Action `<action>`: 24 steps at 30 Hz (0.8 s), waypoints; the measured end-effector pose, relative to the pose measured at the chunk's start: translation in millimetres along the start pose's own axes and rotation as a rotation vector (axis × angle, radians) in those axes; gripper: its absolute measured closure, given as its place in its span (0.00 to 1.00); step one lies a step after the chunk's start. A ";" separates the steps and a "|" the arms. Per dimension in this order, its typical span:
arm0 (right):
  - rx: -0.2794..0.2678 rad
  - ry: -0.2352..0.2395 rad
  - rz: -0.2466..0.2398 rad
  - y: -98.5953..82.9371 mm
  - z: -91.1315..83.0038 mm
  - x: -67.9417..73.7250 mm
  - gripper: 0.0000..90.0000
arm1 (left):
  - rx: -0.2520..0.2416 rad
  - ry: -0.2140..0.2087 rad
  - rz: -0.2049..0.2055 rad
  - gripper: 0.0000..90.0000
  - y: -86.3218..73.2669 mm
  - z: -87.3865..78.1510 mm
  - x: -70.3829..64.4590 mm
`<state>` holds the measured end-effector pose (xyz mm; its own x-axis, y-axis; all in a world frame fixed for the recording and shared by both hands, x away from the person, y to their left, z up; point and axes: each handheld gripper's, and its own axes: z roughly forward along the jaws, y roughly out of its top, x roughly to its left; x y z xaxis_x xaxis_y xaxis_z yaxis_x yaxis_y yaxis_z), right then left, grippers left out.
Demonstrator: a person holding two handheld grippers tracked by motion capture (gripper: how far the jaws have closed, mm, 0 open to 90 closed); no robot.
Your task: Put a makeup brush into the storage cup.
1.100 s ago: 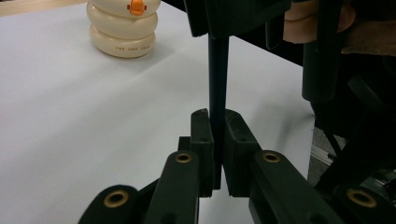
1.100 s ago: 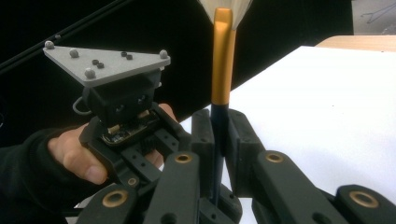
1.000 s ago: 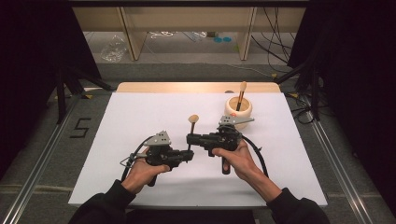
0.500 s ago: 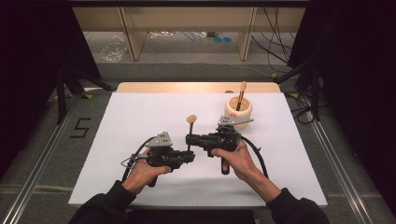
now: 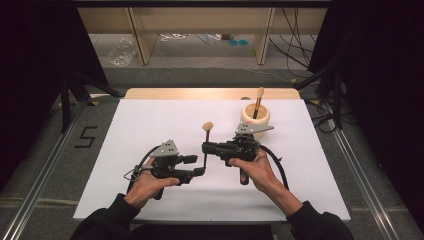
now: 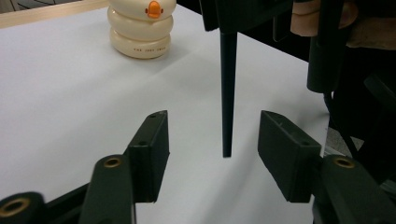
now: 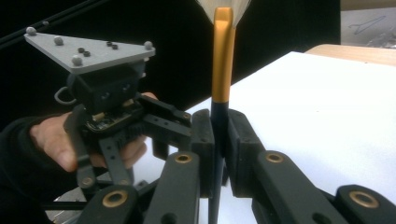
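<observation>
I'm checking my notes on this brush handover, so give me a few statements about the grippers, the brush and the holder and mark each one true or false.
1. The right gripper is shut on the brush. True.
2. The left gripper is clamped on the brush. False: its jaws stand open on either side of the handle tip, apart from it.
3. The brush is held upright, bristles up. True.
4. The duck holder is empty. False: another brush stands in it.

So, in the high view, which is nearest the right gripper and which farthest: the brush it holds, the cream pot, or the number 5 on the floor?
1. Brush: clamped upright in the right gripper.
2. Cream pot: just behind it, toward the table's far right.
3. Number 5: on the floor, off the table's left edge.
</observation>
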<state>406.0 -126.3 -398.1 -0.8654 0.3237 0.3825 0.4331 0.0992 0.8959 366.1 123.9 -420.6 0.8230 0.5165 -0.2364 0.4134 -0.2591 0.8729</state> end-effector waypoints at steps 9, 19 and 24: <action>-0.006 -0.037 -0.021 2.6 -6.4 -4.4 0.92 | 0.005 0.045 0.008 0.40 -8.2 -16.3 4.6; -0.015 -0.061 -0.043 5.4 -13.4 -7.5 0.92 | 0.000 0.101 0.005 0.36 -20.5 -36.0 9.1; -0.007 -0.076 -0.051 6.4 -15.6 -8.4 0.92 | 0.004 0.147 0.035 0.34 -24.4 -41.0 6.8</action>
<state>412.2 -143.1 -392.1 -0.8644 0.3890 0.3185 0.3871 0.1106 0.9154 345.6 167.2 -425.9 0.7715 0.6206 -0.1406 0.3873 -0.2826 0.8776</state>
